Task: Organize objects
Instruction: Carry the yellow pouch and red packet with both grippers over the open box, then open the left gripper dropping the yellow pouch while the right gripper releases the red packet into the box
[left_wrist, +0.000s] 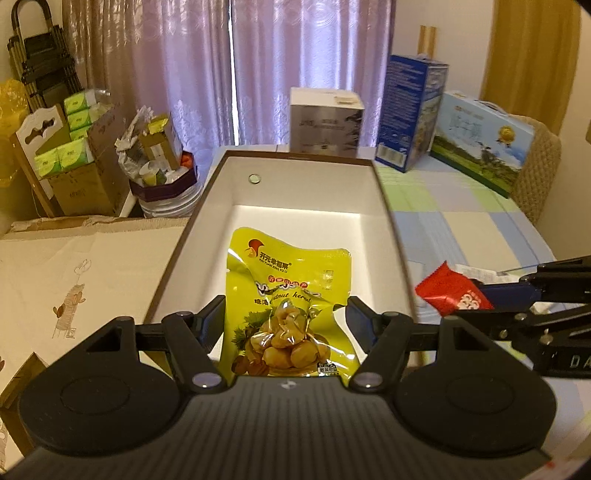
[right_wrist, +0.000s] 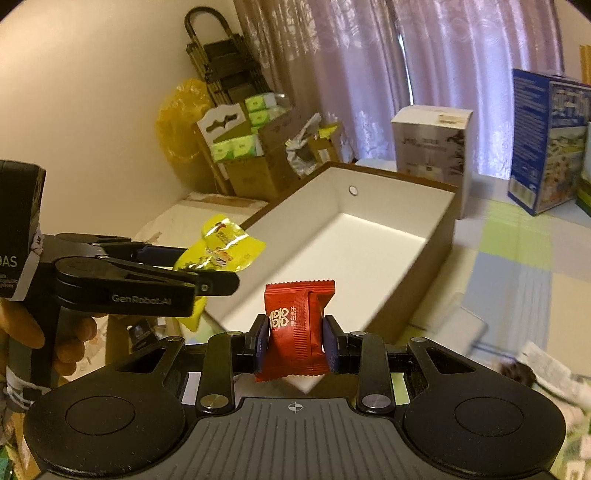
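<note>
Left wrist view: left gripper (left_wrist: 286, 314) clamped on a yellow chestnut packet (left_wrist: 288, 306), lower centre, hanging over the open white-lined box (left_wrist: 384, 206).

Right wrist view: right gripper (right_wrist: 295, 343) pinches a red candy packet (right_wrist: 297, 328), centre frame, at the box's near corner.

The yellow chestnut pouch (left_wrist: 291, 314) is glossy, crinkled plastic film. The red candy wrapper (right_wrist: 297, 328) looks matt, with ribbed crimped ends. The open box (left_wrist: 384, 206) is smooth white card inside, brown outside. Both grippers are matt black plastic. The tablecloth (left_wrist: 461, 221) is checked cloth.
</note>
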